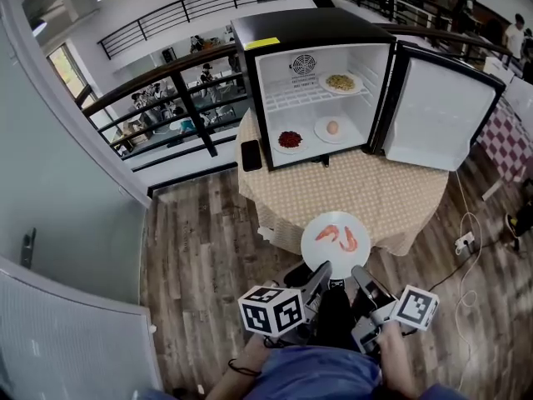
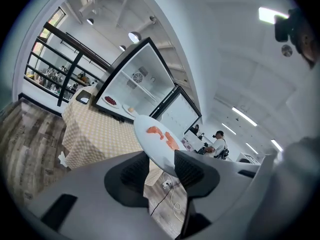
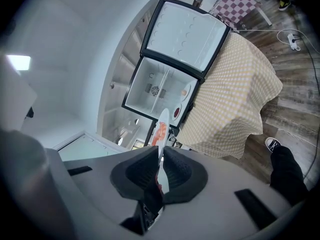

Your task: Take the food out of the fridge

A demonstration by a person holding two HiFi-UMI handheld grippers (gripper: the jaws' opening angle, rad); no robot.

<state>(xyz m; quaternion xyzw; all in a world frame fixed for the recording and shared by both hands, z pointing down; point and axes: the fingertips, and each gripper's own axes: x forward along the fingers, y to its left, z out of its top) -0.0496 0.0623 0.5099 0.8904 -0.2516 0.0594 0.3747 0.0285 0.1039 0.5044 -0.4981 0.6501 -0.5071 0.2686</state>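
A white plate (image 1: 321,248) with two orange shrimps (image 1: 340,238) hangs at the near edge of the round table (image 1: 375,190). My right gripper (image 1: 360,272) is shut on the plate's (image 3: 163,118) near rim, which runs edge-on between its pads. My left gripper (image 1: 323,267) is open; the plate's (image 2: 150,145) rim reaches in between its spread jaws, close to one pad. The black mini fridge (image 1: 250,65) stands open at the table's far side. It holds a plate of noodles (image 1: 340,82) on the shelf, and a plate with an egg (image 1: 333,128) and one of red food (image 1: 290,140) below.
The fridge door (image 1: 437,115) swings out to the right. A dark phone (image 1: 251,154) lies on the checked cloth left of the fridge. A black railing (image 1: 179,86) runs behind. A power strip and cable (image 1: 463,242) lie on the wooden floor at right.
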